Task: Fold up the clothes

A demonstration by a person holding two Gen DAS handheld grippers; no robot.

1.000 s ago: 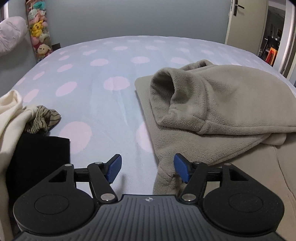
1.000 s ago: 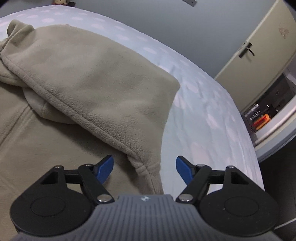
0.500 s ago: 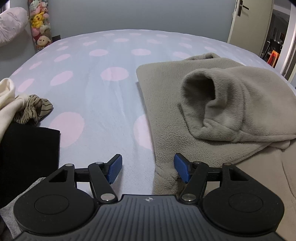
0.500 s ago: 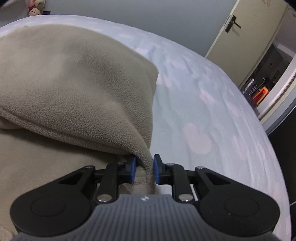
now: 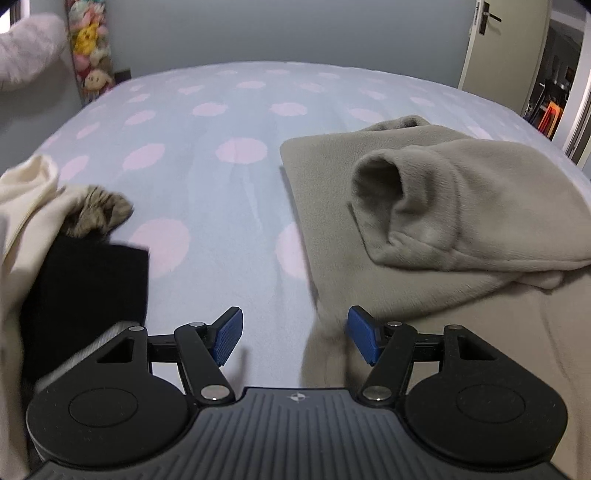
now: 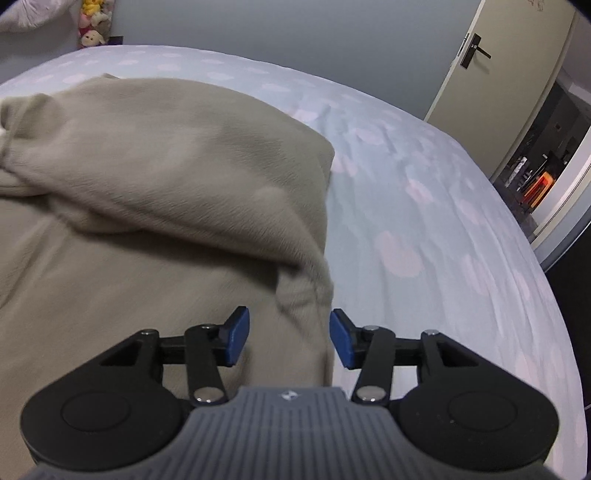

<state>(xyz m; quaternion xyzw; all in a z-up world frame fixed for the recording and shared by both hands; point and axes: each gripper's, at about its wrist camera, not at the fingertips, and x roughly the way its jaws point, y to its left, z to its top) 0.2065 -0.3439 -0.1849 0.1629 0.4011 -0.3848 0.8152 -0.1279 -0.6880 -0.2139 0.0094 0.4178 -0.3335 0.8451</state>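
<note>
Right tongs point(image 6: 288, 338) now apart off blurred fleece point(image 6: 177, 177); left tongs point(image 5: 294, 338) apart, empty.

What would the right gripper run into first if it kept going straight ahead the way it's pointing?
Probably the beige fleece garment: a raised fold of it sits directly ahead of the open right gripper. Depth is hard to judge, but nothing else shows in that line.

Bedroom with a polka-dot bed against a grey-blue wall

The bed point(image 5: 221, 177), in pale blue bedding with pink dots, fills most of both views. Behind it runs a plain grey-blue wall point(image 5: 280, 33). At the bed's far left corner hangs a column of plush toys point(image 5: 90, 48). To the bed's right a cream door point(image 6: 476, 70) with a dark handle stands open onto a dim room.
</note>
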